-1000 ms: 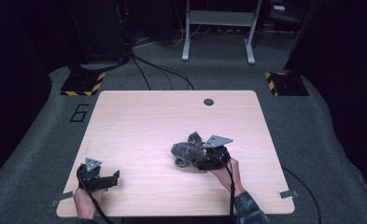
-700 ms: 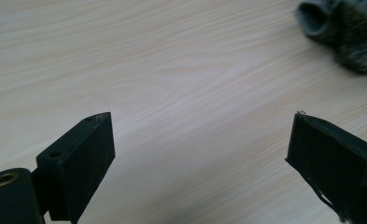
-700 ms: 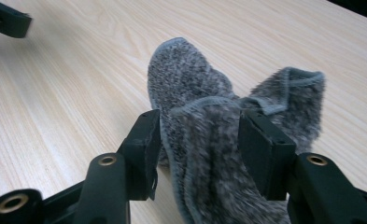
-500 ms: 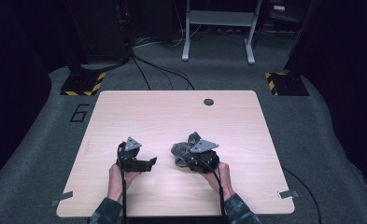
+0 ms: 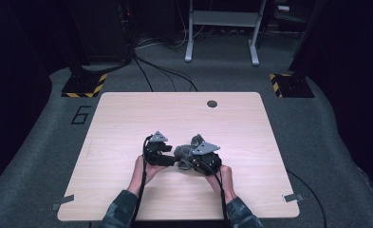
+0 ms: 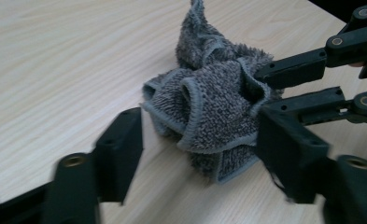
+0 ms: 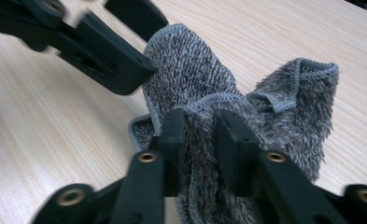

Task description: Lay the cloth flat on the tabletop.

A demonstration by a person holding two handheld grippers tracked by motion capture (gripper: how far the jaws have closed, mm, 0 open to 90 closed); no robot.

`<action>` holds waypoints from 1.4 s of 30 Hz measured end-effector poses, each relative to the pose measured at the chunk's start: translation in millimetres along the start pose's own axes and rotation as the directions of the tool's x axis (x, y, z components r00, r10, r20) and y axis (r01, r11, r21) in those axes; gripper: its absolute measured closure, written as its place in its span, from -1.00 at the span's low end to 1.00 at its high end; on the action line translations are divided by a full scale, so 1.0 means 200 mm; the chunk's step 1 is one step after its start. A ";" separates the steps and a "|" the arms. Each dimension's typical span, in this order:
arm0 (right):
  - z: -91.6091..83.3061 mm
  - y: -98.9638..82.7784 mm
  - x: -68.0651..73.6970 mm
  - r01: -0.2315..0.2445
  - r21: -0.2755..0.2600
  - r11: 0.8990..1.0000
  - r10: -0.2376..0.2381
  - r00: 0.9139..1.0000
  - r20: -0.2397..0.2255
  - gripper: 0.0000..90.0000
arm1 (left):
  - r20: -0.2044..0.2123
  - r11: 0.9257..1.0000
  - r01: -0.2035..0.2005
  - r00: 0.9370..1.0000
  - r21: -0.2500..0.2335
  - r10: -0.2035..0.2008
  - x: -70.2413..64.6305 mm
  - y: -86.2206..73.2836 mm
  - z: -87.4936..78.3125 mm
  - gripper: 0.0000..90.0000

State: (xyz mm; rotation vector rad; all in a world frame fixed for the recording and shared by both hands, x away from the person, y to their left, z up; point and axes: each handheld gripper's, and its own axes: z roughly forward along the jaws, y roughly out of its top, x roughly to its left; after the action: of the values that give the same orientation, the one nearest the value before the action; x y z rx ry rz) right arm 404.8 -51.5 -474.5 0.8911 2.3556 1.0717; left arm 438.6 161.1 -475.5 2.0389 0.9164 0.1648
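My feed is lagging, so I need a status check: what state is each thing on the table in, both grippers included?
Towel: crumpled in a heap on the table, one corner sticking up.
Right gripper: fingers pinching a fold of the towel; they have just been closing on it.
Left gripper: fingers either side of the towel, just been closing, no clamp visible yet.
Table: bare wood around the towel.

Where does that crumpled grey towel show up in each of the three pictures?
High view: grey towel, low centre, between both grippers.
Left gripper view: towel, centre.
Right gripper view: towel, centre-right, pinched in the near jaws.
Shared landmark: the light wooden table.
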 end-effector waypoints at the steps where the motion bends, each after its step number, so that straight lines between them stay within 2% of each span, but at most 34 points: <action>1: 0.00 0.00 -0.01 0.002 -0.007 1.000 -0.002 1.000 0.000 0.75 | 0.014 1.000 -0.007 1.000 0.006 0.007 0.00 0.00 0.01 0.10; 2: 0.00 0.00 -0.01 -0.003 -0.011 1.000 0.003 1.000 0.001 0.82 | 0.017 1.000 -0.012 1.000 0.010 0.012 -0.01 -0.01 0.02 0.32; 4: -0.01 -0.01 -0.02 -0.001 -0.013 1.000 0.001 1.000 0.000 0.88 | 0.011 1.000 -0.022 1.000 0.014 0.022 -0.02 -0.02 0.03 0.59; 5: -0.01 -0.01 -0.03 -0.020 -0.016 1.000 0.021 1.000 0.002 0.89 | 0.011 1.000 -0.027 1.000 0.010 0.027 -0.02 -0.03 0.04 0.69; 7: -0.01 -0.02 -0.04 -0.017 -0.021 1.000 0.017 1.000 0.001 0.90 | 0.010 0.999 -0.031 0.999 0.009 0.030 -0.03 -0.04 0.03 0.82; 11: -0.04 -0.03 -0.09 -0.047 -0.034 0.998 0.047 0.999 0.004 0.91 | 0.004 0.999 -0.042 0.999 0.014 0.042 -0.03 -0.07 0.01 0.89; 12: -0.06 -0.04 -0.12 -0.062 -0.041 0.997 0.063 0.998 0.012 0.91 | -0.003 0.998 -0.054 0.999 0.022 0.055 -0.03 -0.10 -0.01 0.89; 14: -0.07 -0.04 -0.14 -0.073 -0.052 0.996 0.075 0.997 0.023 0.91 | -0.006 0.998 -0.053 0.999 0.024 0.053 -0.03 -0.13 -0.04 0.89; 19: -0.10 -0.06 -0.21 -0.105 -0.060 0.993 0.107 0.993 0.040 0.91 | -0.006 0.999 -0.023 1.000 0.029 0.023 -0.04 -0.19 -0.08 0.89; 20: -0.11 -0.07 -0.25 -0.111 -0.055 0.992 0.114 0.991 0.063 0.91 | -0.002 0.999 -0.010 1.000 0.041 0.010 -0.05 -0.22 -0.10 0.89; 22: -0.12 -0.08 -0.29 -0.115 -0.052 0.992 0.119 0.989 0.086 0.91 | 0.005 0.999 -0.003 1.000 0.050 0.003 -0.06 -0.25 -0.11 0.89; 25: -0.14 -0.11 -0.35 -0.152 -0.045 0.987 0.156 0.982 0.105 0.91 | 0.015 0.997 -0.008 1.000 0.076 0.007 -0.07 -0.30 -0.12 0.88; 28: -0.16 -0.15 -0.39 -0.172 -0.011 0.985 0.172 0.979 0.113 0.90 | 0.026 0.994 -0.007 1.000 0.106 0.004 -0.08 -0.34 -0.14 0.82; 30: -0.17 -0.17 -0.39 -0.182 0.002 0.983 0.180 0.977 0.113 0.89 | 0.032 0.993 -0.007 0.999 0.117 0.003 -0.08 -0.35 -0.14 0.78; 31: -0.18 -0.19 -0.40 -0.181 0.019 0.983 0.178 0.978 0.112 0.86 | 0.040 0.992 0.010 0.999 0.123 -0.015 -0.08 -0.36 -0.15 0.68; 32: -0.19 -0.21 -0.40 -0.189 0.039 0.981 0.184 0.978 0.101 0.71 | 0.031 0.991 0.023 0.999 0.132 -0.027 -0.07 -0.36 -0.16 0.34; 34: -0.21 -0.22 -0.41 -0.191 0.035 0.981 0.188 0.979 0.083 0.46 | 0.022 0.992 0.026 0.999 0.125 -0.029 -0.06 -0.36 -0.18 -0.03; 35: -0.23 -0.23 -0.41 -0.202 0.016 0.979 0.201 0.977 0.069 0.39 | 0.002 0.993 0.064 0.998 0.104 -0.065 -0.05 -0.35 -0.21 -0.17; 36: -0.24 -0.23 -0.42 -0.195 0.006 0.981 0.194 0.979 0.065 0.28 | -0.007 0.994 0.069 0.998 0.086 -0.068 -0.03 -0.34 -0.23 -0.25; 37: -0.25 -0.22 -0.42 -0.208 0.002 0.978 0.207 0.976 0.071 0.17 | -0.013 0.995 0.078 0.997 0.067 -0.077 -0.03 -0.33 -0.24 -0.36; 39: -0.26 -0.22 -0.43 -0.218 -0.012 0.976 0.219 0.975 0.039 0.13 | -0.015 0.996 0.069 0.998 0.053 -0.068 -0.03 -0.31 -0.27 -0.38; 42: -0.28 -0.21 -0.43 -0.225 -0.037 0.974 0.226 0.974 0.029 0.10 | -0.016 0.998 0.051 0.999 0.046 -0.050 -0.06 -0.30 -0.26 -0.37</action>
State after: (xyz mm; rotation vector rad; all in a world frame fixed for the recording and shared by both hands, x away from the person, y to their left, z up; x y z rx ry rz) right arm 417.1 -161.0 -464.5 1.1776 2.2422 1.1692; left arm 375.1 209.6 -486.9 2.0572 0.9885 0.1320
